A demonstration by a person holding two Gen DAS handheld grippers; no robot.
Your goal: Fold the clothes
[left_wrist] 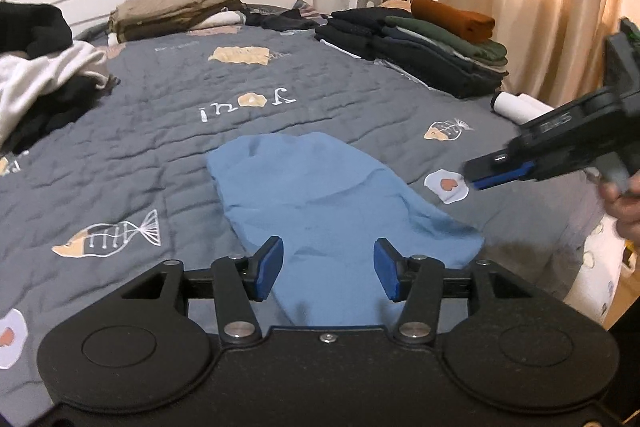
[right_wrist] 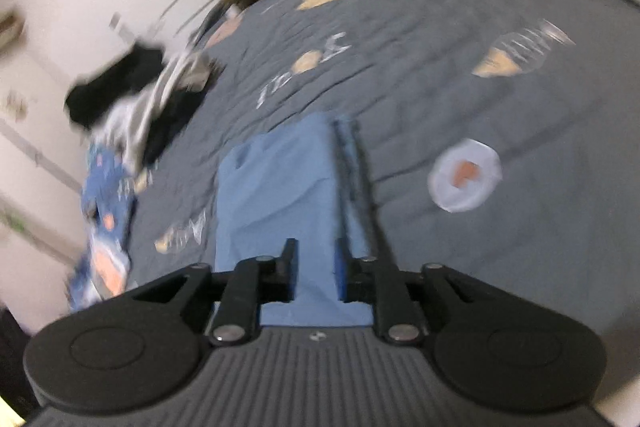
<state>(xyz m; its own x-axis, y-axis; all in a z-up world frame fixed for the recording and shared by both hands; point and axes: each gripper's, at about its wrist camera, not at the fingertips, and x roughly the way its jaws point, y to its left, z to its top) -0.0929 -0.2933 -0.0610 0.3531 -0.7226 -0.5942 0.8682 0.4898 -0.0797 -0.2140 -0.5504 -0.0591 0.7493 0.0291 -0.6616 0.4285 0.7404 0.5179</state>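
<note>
Tools: we see the left tool (left_wrist: 328,269) and right tool (right_wrist: 316,269) released above the blue garment (left_wrist: 320,195); quilt (left_wrist: 160,99) lettering reads upside down.

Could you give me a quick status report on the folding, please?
Left gripper open, empty. Right gripper open, empty. Blue garment lies partly folded on the grey quilt. Nothing in the way.

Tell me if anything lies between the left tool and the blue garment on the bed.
Nothing visible does. The left tool hangs open just above the blue garment, which lies flat on the grey quilt. The right tool is off to the side, and the folded stack and loose pile sit well away.
</note>
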